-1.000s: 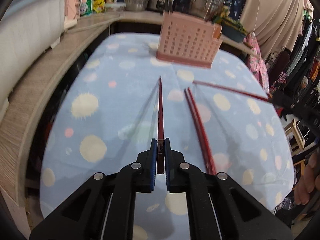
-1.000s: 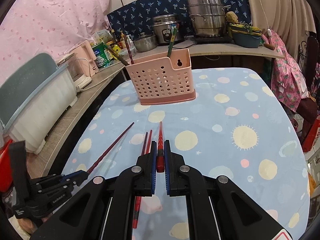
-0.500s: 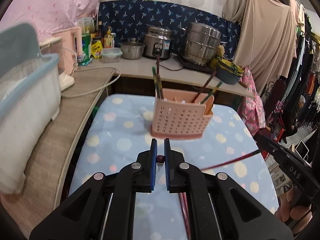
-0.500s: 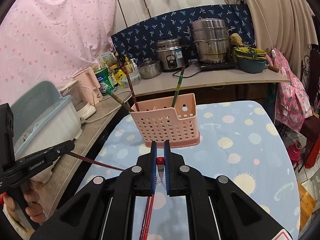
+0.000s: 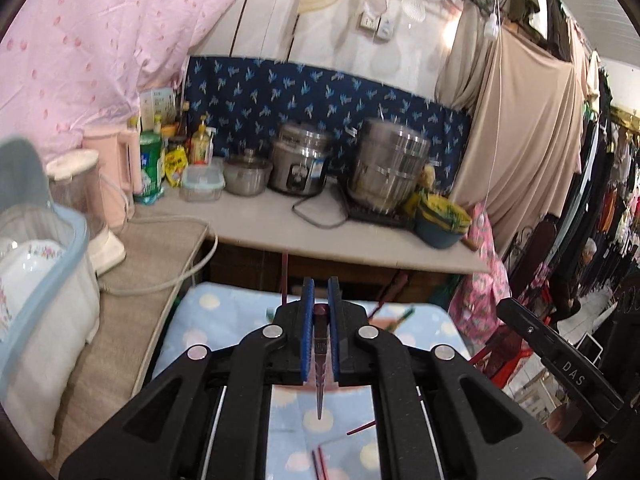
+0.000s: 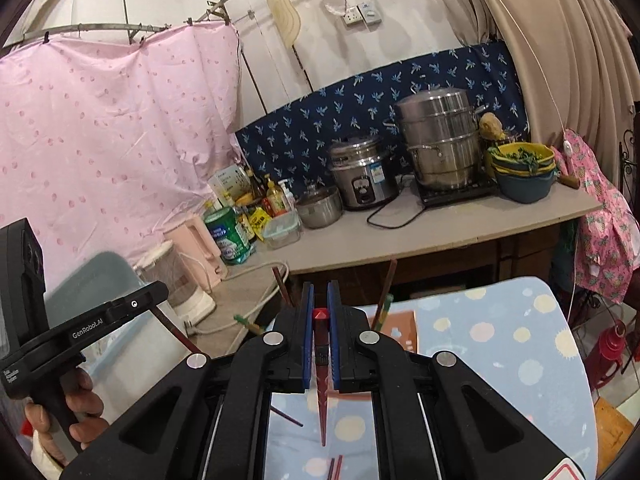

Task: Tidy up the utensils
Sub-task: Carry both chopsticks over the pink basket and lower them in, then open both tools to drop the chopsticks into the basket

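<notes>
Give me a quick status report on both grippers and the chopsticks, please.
Left gripper shut on a dark red chopstick, tip down. Right gripper shut on a red chopstick. Pink holder just ahead; two chopsticks on table.

Home kitchen: rice cooker (image 6: 362, 178), steamer pot (image 6: 440, 138), crowded counter (image 6: 420, 236).

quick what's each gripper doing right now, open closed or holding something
Left gripper: closed on a dark red chopstick, tip hanging down.
Right gripper: closed on a red chopstick, tip hanging down.
</notes>
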